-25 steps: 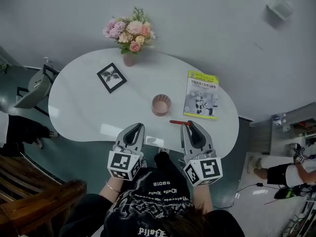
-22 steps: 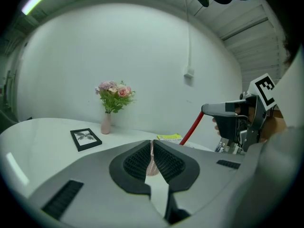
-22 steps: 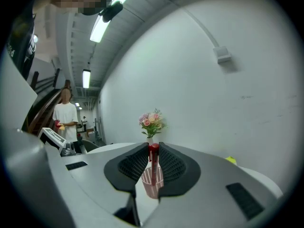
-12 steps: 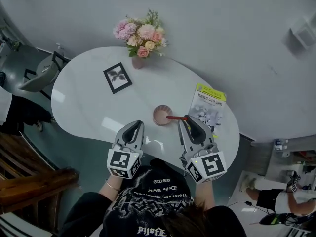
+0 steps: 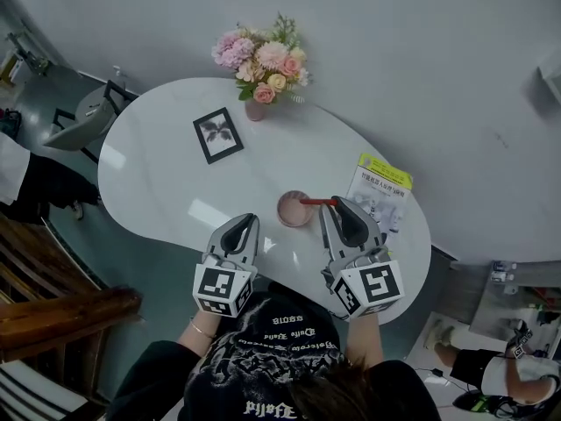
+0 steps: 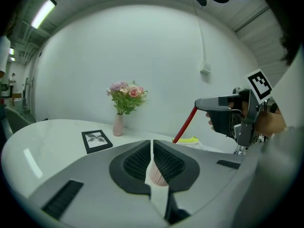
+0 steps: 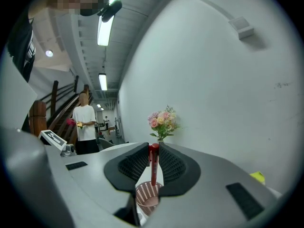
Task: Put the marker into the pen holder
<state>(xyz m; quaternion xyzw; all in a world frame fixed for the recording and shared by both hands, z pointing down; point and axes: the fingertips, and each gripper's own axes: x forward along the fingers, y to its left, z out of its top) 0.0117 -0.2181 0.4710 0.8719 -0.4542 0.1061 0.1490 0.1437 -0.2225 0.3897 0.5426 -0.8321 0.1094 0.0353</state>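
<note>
The right gripper point(image 5: 337, 203) is clenched on a red marker point(image 5: 317, 202). In the right gripper view the two jaws of the right gripper point(image 7: 153, 148) squeeze the top of the marker point(image 7: 153, 171) from both sides. The marker hangs down from them toward the pink pen holder point(image 7: 146, 196). Its low end is right at the open mouth of the holder. I cannot tell if the tip is inside yet.

From the head view, the pen holder point(image 5: 294, 210) stands near the front edge of the white desk point(image 5: 158, 174), a bit to the right of the middle. The marker reaches from the gripper over the holder's rim.

The left gripper point(image 5: 246, 224) is over the front edge of the desk, to the left of the holder and apart from it. In the left gripper view the jaws of the left gripper point(image 6: 152, 144) are pressed together with nothing in them. The pink holder point(image 6: 157, 175) peeks out just behind them. In that view the marker point(image 6: 185, 124) slants down from the right gripper point(image 6: 227, 112), and its low end is hidden.

A vase of flowers point(image 5: 262, 67) stands at the back edge of the desk. A black picture frame point(image 5: 218, 134) lies toward the back left. A yellow booklet point(image 5: 383, 191) lies at the right end.
</note>
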